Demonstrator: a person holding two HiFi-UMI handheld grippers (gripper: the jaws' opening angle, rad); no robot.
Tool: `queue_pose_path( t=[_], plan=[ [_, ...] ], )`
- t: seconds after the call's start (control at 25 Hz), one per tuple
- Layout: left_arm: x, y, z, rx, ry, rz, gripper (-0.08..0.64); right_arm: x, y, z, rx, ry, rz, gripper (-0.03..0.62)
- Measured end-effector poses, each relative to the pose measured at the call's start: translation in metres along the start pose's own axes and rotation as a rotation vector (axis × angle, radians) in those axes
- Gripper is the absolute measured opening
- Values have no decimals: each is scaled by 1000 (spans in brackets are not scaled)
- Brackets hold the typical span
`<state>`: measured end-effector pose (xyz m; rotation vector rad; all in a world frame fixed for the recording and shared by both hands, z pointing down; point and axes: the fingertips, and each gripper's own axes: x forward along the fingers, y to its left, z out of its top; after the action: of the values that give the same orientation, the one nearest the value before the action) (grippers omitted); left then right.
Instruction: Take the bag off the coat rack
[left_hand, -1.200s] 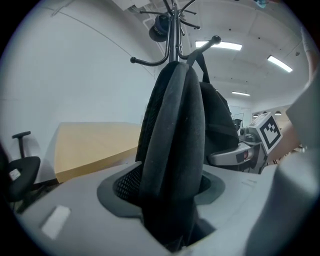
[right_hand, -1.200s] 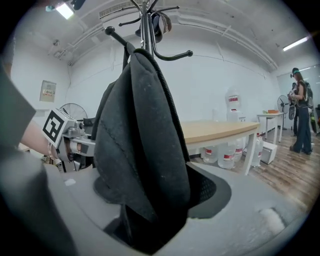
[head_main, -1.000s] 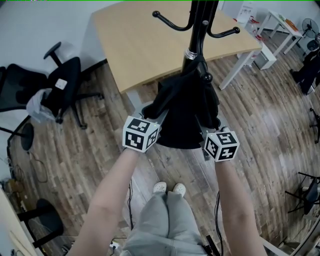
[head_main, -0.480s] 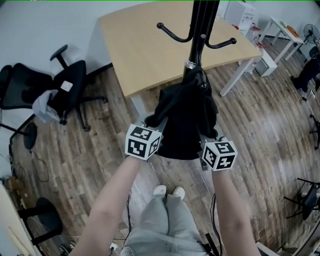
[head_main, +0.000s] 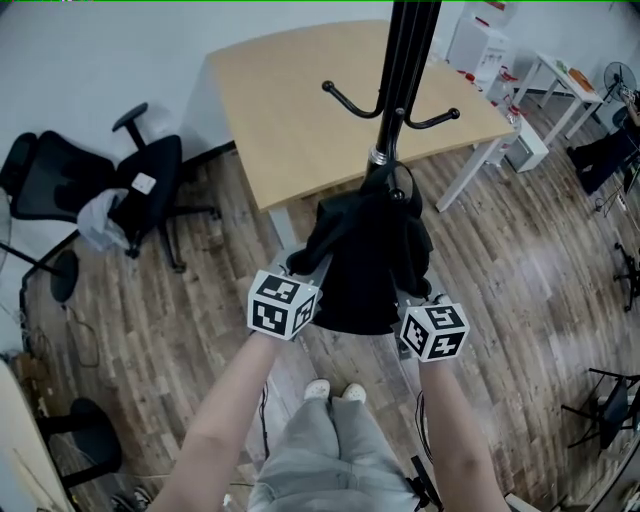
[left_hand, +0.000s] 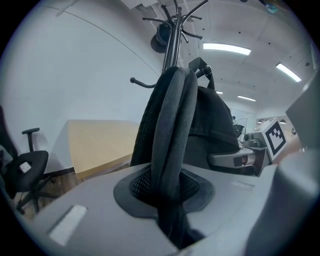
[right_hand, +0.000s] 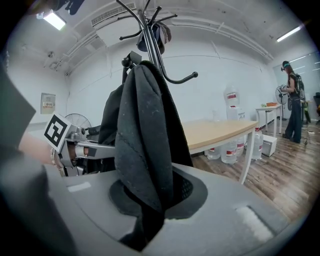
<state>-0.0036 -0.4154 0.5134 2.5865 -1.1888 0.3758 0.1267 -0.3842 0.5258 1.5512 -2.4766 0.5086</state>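
Left gripper (left_hand: 170, 205), jaws just closed, pinches the strap (left_hand: 170, 125). The bag (head_main: 365, 250) hangs on the rack (head_main: 400, 60), between both grippers. Right gripper (right_hand: 145, 210), jaws just closed, pinches bag fabric. Raise both sides evenly until the bag lifts free; avoid tilting the rack.

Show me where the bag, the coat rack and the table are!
bag (head_main: 365, 265), head view, middle of its black fabric.
coat rack (head_main: 398, 80), head view, on its dark pole.
table (head_main: 290, 110), head view, bare wooden top.
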Motion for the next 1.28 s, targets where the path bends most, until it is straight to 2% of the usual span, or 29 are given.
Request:
queue_pose_path(
  t=[0.32, 0.68, 0.92, 1.28],
  plan=[
    [-22, -12, 6, -51, -8, 18, 84, -21, 13, 10, -20, 24, 12, 46],
    [-48, -17, -3, -90, 2, 59, 84, -32, 32, 4, -30, 59, 51, 46],
    [-72, -5, -6, -110, -3, 117, 83, -24, 54, 6, -53, 69, 101, 44],
    [-123, 24, 23, -106, -59, 224, 81, -7, 103, 41, -116, 54, 195, 44]
  ],
)
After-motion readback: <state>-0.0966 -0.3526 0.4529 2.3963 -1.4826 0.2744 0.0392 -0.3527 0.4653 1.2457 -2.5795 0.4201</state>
